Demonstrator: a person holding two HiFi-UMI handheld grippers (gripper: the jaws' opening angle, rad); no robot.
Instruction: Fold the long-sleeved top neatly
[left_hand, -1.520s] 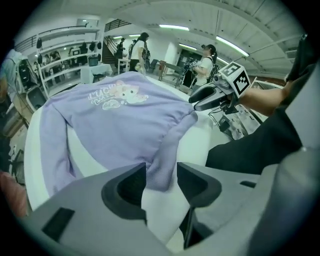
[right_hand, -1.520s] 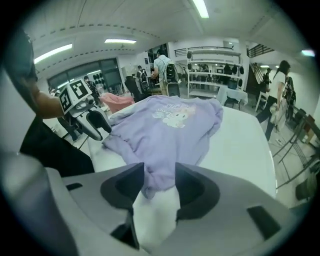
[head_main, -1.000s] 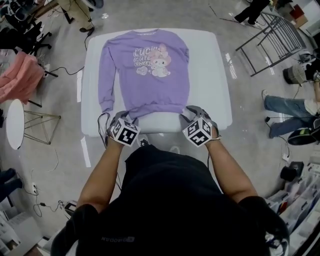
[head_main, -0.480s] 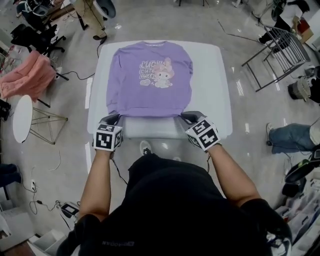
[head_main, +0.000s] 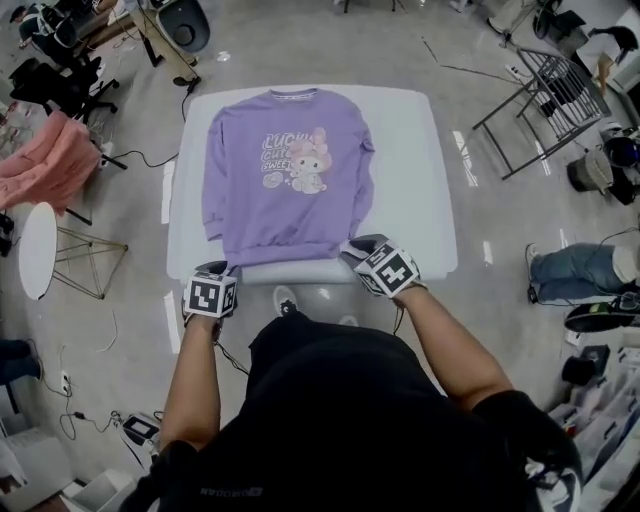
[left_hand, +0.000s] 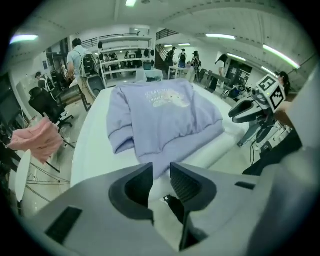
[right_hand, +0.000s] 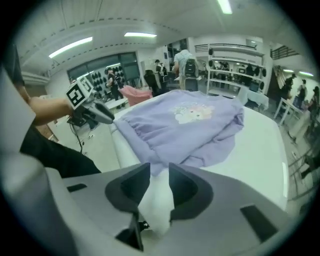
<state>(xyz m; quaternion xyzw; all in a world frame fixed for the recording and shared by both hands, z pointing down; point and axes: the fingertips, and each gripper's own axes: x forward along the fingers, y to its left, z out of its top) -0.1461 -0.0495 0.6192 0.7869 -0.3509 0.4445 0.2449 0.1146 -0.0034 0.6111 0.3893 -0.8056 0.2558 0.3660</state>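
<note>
Closest in, the left gripper (head_main: 211, 272) hangs just off the near left corner of the white surface (head_main: 420, 190). Its fingers have just been opening and now sit partway apart with a narrow gap, nothing in them, only the surface's edge showing through. The right gripper (head_main: 356, 246) is over the near edge, with its tips right beside the right corner of the hem. Its fingers have just been opening too; there's a small gap and no cloth pinched, and the hem lies just past the tips. The purple long-sleeved top (head_main: 285, 170) is spread face up down the middle of the surface, hem toward the person and collar at the far end, with the sleeves lying down along the body and a cartoon print on the chest. Further out on the floor there's a pink garment (head_main: 45, 165) draped over something on the left, and a metal rack (head_main: 545, 95) off to the far right.
</note>
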